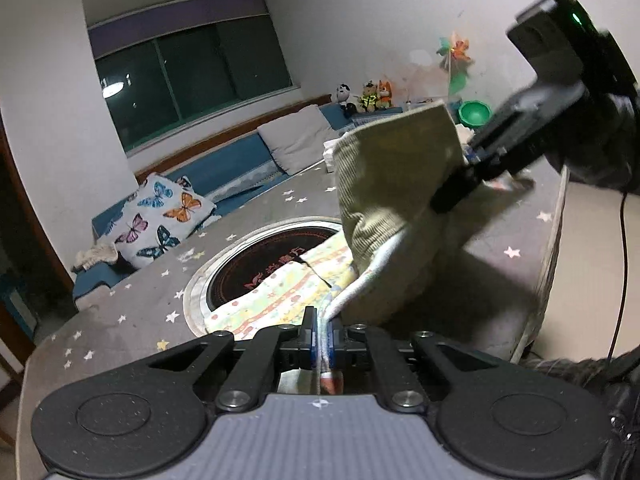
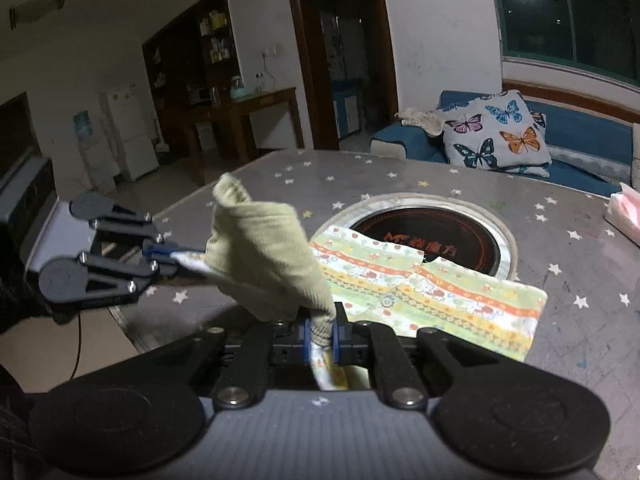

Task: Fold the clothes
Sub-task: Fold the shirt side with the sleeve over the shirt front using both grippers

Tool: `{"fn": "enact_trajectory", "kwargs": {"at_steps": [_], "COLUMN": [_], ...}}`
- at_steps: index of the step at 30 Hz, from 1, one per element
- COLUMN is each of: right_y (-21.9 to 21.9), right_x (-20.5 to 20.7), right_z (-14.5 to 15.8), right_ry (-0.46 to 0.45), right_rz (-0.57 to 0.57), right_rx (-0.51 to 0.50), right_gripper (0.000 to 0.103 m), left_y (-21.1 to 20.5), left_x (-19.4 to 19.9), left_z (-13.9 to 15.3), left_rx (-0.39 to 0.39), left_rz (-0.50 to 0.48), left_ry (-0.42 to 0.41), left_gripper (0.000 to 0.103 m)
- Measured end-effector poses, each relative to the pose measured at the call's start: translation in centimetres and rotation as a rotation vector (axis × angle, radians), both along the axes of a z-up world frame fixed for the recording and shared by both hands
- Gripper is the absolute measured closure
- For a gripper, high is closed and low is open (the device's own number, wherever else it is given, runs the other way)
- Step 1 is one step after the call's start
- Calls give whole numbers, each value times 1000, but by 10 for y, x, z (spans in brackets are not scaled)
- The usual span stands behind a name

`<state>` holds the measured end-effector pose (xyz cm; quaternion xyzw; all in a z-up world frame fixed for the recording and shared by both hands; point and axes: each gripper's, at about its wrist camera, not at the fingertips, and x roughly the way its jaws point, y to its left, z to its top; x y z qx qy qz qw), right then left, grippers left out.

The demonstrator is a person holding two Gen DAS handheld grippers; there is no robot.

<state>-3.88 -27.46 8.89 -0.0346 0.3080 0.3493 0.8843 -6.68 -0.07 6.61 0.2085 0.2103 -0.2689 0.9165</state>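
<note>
An olive-green corduroy garment with a white patterned lining hangs in the air between my two grippers above the table. My left gripper is shut on its white-edged hem. My right gripper is shut on another edge of the same garment. In the left wrist view the right gripper pinches the cloth at upper right. In the right wrist view the left gripper holds it at the left. A folded patterned cloth lies flat on the table, partly over the round burner.
The grey star-print table has a round inset burner in its middle. A pink tissue pack lies at the table's right edge. A blue sofa with a butterfly pillow stands behind. The table's edge is close on the left.
</note>
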Motion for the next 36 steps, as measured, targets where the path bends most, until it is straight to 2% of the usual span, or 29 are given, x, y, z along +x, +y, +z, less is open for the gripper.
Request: {"fn": "enact_trajectory", "kwargs": {"at_steps": [6,11,16,21,22,24,25,27,29,30,36], "right_y": [6,8,11,15,15,13,10,3,-6,-9,-26], "right_x": [45,97,150,189,195,204,209,215,216,212,195], "right_z": [-5,-7,-24,-57,-64,-78,-83,-90,-89,-85,-57], "right_ry": [24,61,135,212,227,244,256,277,275,264,199], "right_rz": [-34,-84,-152,-227,-243,-282,-302,-332,-350,-357,-375], "right_rx": [1,-6,-23,-48,-51,-64,-63,-52,-36,-39,-26], "right_gripper": [95,95,95,93,90,86,82,81,73,72,72], "left_y": [1,-2,-13,-22,-22,-22,-21,-17,-11,-11,-3], "left_x": [44,99,158,201,206,212,212,213,215,215,217], "left_z": [-1,-3,-23,-55,-60,-68,-71,-72,-73,-72,-63], "left_rx": [-19,-14,32,46,47,52,53,49,43,44,23], "left_rz": [46,79,124,178,191,223,241,267,291,303,369], "left_ry": [28,47,100,204,217,229,226,225,226,222,202], "left_gripper": [98,98,97,94,93,79,78,75,69,64,59]}}
